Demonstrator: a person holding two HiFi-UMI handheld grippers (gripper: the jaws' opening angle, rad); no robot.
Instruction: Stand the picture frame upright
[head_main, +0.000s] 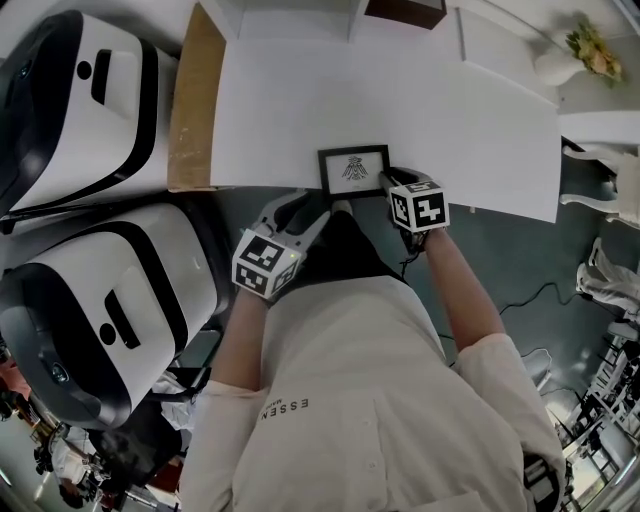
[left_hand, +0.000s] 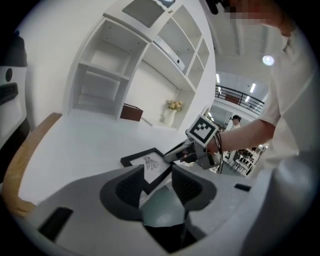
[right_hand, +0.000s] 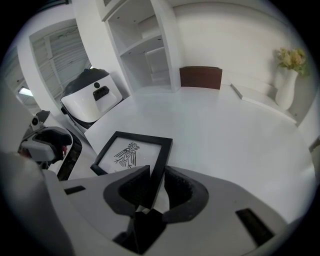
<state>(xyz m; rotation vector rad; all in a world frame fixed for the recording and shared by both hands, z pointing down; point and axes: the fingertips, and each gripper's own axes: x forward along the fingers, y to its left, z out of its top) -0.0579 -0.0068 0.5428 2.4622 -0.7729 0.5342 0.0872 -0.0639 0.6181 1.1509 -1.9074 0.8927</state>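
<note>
- The left claw (left_hand: 157, 176) stands open, its jaws either side of the picture frame's (head_main: 354, 168) near corner, gripping nothing.
- The frame lies flat near the desk's (head_main: 300, 100) front edge, so I reckon standing it up is all still to do.
- The right claw (right_hand: 156, 187) pinches the frame's right edge.
- The white machines (head_main: 80, 90), brown box (head_main: 405, 10) and vase (head_main: 560, 65) are well apart from the frame.

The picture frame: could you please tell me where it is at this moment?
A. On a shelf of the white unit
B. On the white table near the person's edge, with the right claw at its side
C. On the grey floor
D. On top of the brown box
B: the head view shows the picture frame on the white table close to its near edge, its right edge between the jaws of the right claw.
</note>
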